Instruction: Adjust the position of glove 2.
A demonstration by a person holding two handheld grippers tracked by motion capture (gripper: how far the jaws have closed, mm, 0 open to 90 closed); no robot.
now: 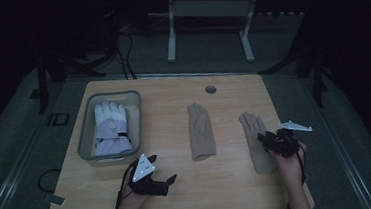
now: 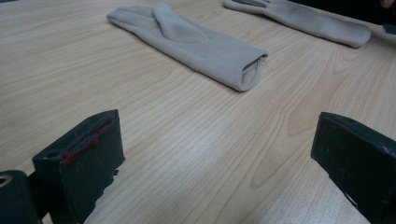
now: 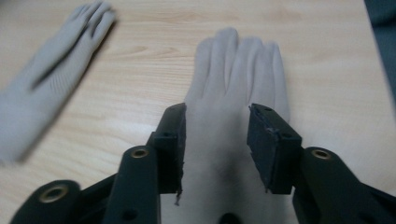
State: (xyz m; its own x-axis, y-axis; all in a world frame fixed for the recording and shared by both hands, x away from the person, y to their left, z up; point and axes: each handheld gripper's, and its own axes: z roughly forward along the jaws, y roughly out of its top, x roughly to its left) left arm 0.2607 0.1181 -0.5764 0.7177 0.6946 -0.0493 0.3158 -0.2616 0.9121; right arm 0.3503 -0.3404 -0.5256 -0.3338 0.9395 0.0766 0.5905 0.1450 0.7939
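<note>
1. The right gripper hovers over the palm of a flat beige knitted glove lying fingers-away near the right edge of the light wooden table; in the right gripper view its black jaws stand apart with a gap between them, the glove's palm showing through the gap, and the pads do not press on the cloth.
2. A second beige knitted glove lies flat at mid-table, well apart from the first, cuff toward the person; in the left gripper view its open cuff faces the camera.
3. The left gripper rests low at the near left of the table, jaws spread wide, nothing between them but bare wood.
4. A grey plastic tray at far left holds a thick white padded winter glove.
</note>
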